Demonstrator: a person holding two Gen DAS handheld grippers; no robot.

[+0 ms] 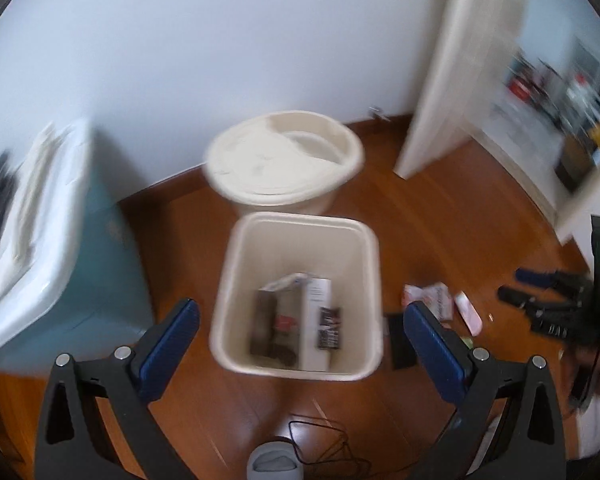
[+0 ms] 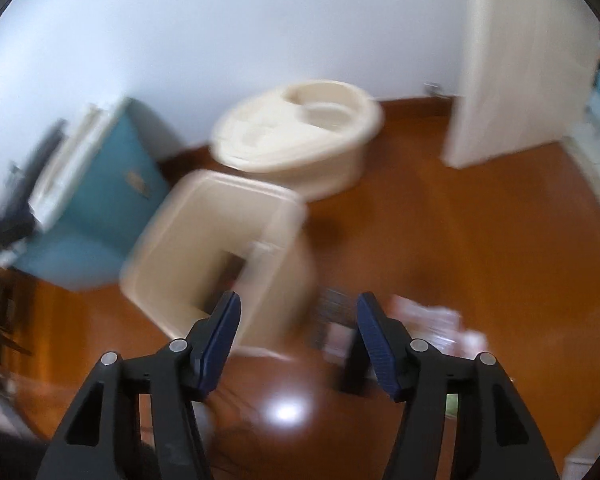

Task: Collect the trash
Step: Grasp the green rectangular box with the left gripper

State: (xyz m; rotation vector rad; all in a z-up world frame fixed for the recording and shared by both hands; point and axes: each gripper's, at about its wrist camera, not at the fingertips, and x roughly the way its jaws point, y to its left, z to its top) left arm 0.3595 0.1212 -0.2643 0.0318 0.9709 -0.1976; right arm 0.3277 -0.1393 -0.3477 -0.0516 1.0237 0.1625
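Now: both tools gape wide, empty. Left tool (image 1: pixel 300 312) hangs over the cream bin (image 1: pixel 256 224), boxes already inside. Right tool (image 2: pixel 298 308) faces floor litter: pink-white wrappers (image 2: pixel 432 320). Approach low, straddle one wrapper, close squarely.

Boxes (image 1: pixel 296 320) in bin (image 1: pixel 236 280), round tub (image 1: pixel 284 160) behind, wrappers (image 1: pixel 436 298) on floor (image 1: pixel 440 220) to right

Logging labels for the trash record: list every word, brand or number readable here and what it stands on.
No text reads legibly.
White box in the bin: print too blurred.
Dark packet on the box: lettering too blurred.
Pink-and-white wrapper on the floor: print too blurred.
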